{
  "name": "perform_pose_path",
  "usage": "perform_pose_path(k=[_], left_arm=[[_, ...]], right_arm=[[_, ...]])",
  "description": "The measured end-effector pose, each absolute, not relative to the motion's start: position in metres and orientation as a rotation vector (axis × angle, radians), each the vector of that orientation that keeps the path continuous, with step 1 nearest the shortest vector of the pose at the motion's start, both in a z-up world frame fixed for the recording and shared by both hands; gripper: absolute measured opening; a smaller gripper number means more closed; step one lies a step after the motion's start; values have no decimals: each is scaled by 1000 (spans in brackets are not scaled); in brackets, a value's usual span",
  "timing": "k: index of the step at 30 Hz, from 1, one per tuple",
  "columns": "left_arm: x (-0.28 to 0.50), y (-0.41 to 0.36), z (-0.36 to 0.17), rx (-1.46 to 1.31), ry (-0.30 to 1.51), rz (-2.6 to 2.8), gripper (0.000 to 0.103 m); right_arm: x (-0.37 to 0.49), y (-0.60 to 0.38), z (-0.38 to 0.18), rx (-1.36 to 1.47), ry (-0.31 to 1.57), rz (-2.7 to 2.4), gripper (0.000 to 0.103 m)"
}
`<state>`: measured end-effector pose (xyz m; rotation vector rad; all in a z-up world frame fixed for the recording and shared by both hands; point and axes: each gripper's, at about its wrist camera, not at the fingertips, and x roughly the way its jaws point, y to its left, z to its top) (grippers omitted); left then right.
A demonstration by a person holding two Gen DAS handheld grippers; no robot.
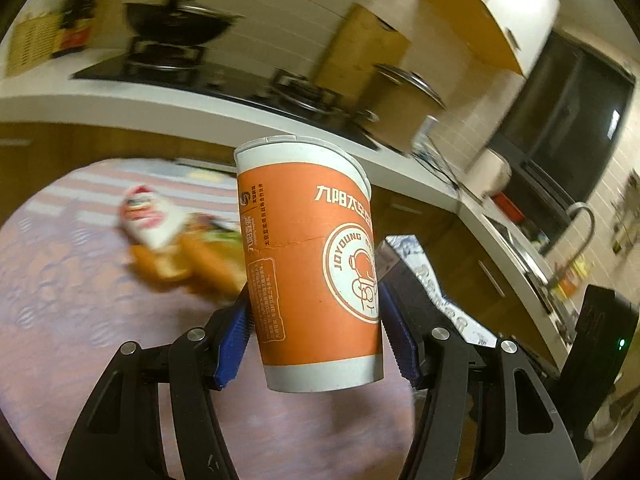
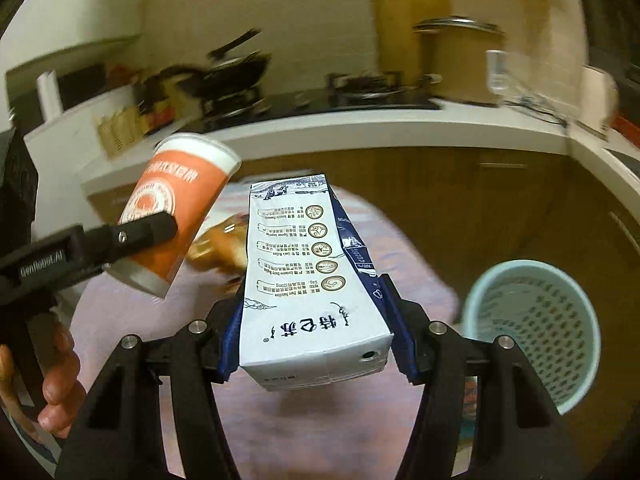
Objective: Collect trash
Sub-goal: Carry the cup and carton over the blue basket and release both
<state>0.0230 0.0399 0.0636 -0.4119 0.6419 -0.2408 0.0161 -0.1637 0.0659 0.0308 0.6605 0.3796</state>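
Note:
My left gripper is shut on an orange and white paper cup, held upright above the table. The cup also shows in the right wrist view, tilted, at the left. My right gripper is shut on a white and blue milk carton, held lengthwise between the blue pads above the table. The carton's end shows in the left wrist view to the right of the cup. A pale blue perforated bin stands low at the right, beside the table.
A round table with a pink patterned cloth lies below both grippers. On it lie a blurred white and red wrapper and orange snack bags. A white counter with a stove, wok and pot runs behind.

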Motion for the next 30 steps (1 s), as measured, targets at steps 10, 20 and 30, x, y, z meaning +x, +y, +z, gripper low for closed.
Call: perform_pose_path(k=[10,20,30], left_arm=[[81,-79,52,-329,722,-449,59],[140,-177,-13,-268,905,-583,59],[166,-213,-58,-243,1019,-623,65]], right_arm=[[41,-287,53,152,647,152,56],[73,-376,-16,258,785,-35,56],[90,-409,-69,325,917,-132,58]])
